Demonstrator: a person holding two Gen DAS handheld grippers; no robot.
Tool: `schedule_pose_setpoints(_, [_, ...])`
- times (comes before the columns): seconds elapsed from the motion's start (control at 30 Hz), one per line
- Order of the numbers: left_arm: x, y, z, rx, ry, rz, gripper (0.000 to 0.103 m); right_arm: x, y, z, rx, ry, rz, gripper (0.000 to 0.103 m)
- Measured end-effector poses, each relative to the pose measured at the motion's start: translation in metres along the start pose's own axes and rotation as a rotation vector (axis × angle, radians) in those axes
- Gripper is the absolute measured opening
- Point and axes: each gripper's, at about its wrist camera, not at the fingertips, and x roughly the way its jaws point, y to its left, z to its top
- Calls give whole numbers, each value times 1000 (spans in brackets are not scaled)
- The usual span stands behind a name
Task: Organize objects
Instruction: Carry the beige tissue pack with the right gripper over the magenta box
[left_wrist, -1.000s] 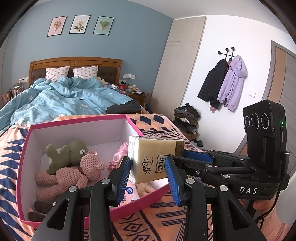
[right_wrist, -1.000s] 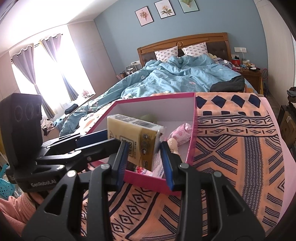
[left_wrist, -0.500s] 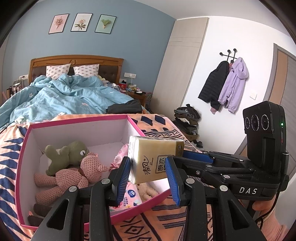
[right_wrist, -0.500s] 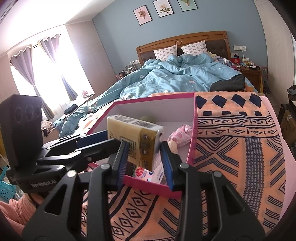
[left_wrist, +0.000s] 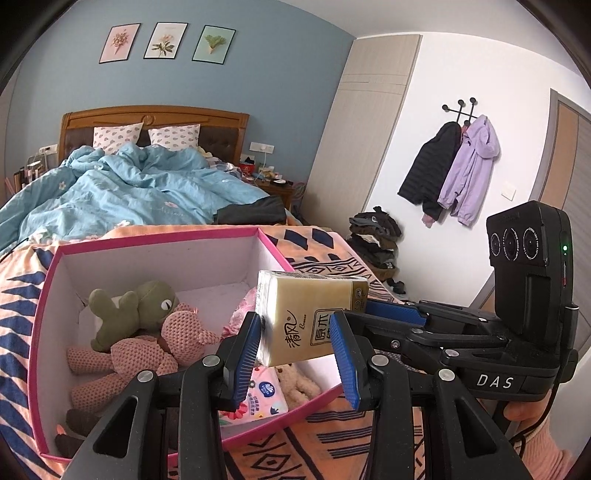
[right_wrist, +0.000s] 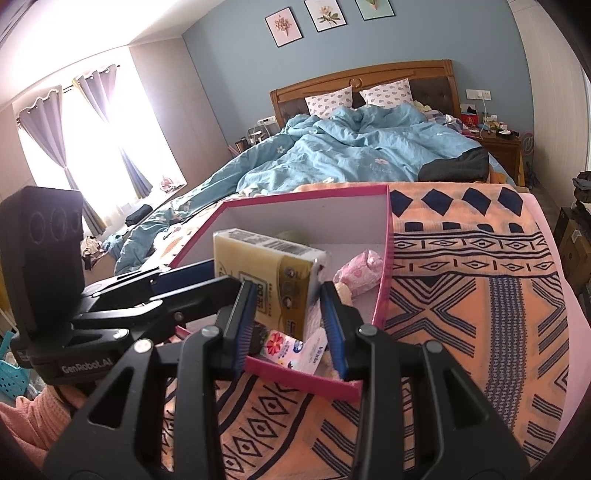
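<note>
A yellow tissue pack (left_wrist: 310, 302) (right_wrist: 266, 258) hangs in the air over the near right corner of an open pink box (left_wrist: 155, 242) (right_wrist: 306, 194). My left gripper (left_wrist: 295, 321) is shut on its near end, blue pads against both sides. My right gripper (right_wrist: 287, 291) is shut on the other end, and its fingers (left_wrist: 395, 314) come in from the right. In the box lie a green plush frog (left_wrist: 136, 306), a pink knitted doll (left_wrist: 147, 350), a small pink bundle (right_wrist: 360, 271) and a flowered tissue packet (left_wrist: 258, 398).
The box rests on an orange blanket with navy patterns (right_wrist: 461, 295) at the foot of a bed with a rumpled blue duvet (right_wrist: 351, 155). Coats (left_wrist: 454, 173) hang on the right wall above a pile of clothes (left_wrist: 373, 236). A nightstand (right_wrist: 498, 144) stands beside the headboard.
</note>
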Motion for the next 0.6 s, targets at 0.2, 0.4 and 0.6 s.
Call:
schedule_pose_setpoints(0.2, [2,2,1,-5,1,0,38,2,-1,1,1,2,-1,39])
schedule_pose_setpoints(0.4, [7,5,1,-13,5,3,38,6,-4,3,0,10,-5,39])
schedule_pose_setpoints(0.6, [11,9,3,-24,9,2,38,10,-5,4,1,16,-8,39])
